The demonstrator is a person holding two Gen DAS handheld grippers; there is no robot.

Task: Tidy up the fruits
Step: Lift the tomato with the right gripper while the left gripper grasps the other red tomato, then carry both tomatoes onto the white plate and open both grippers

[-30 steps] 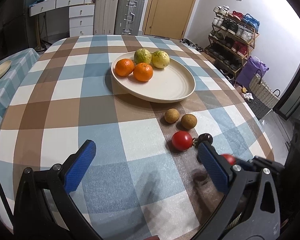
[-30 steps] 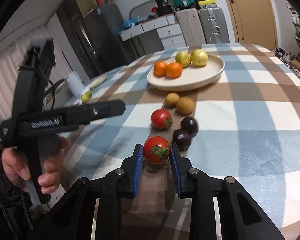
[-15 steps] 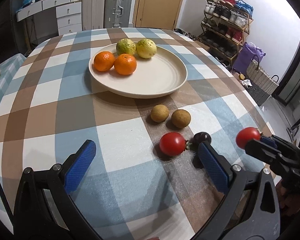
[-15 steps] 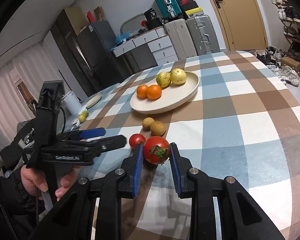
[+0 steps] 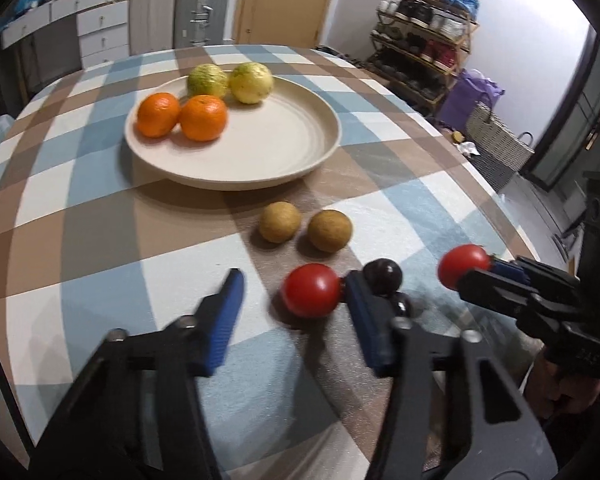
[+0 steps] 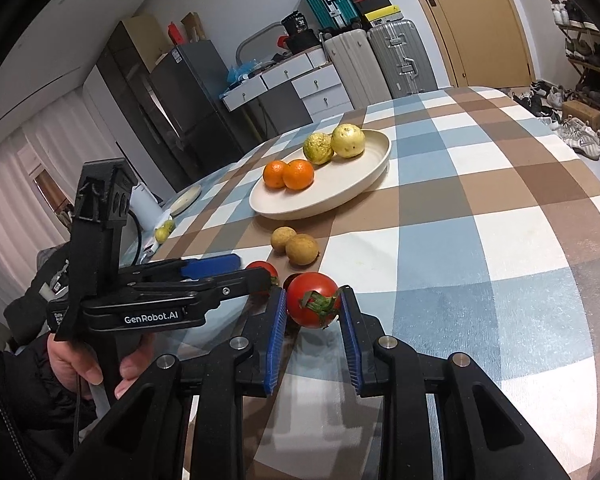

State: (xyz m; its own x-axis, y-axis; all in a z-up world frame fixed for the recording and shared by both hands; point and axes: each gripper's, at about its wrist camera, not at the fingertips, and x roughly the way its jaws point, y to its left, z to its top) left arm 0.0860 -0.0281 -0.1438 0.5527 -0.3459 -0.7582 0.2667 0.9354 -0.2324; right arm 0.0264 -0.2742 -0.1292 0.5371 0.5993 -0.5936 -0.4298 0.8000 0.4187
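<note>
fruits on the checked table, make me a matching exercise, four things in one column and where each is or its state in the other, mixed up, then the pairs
Things
1. two oranges
2. tomato with the green stem
3. two brown round fruits
4. left gripper

Places or states
A. on the tablecloth between the plate and the other tomato
B. open, its fingers on either side of the other tomato
C. clamped in the right gripper, off the table
D. on the plate beside the two yellow-green fruits

Pairs: 1-D, 2-C, 3-A, 4-B
</note>
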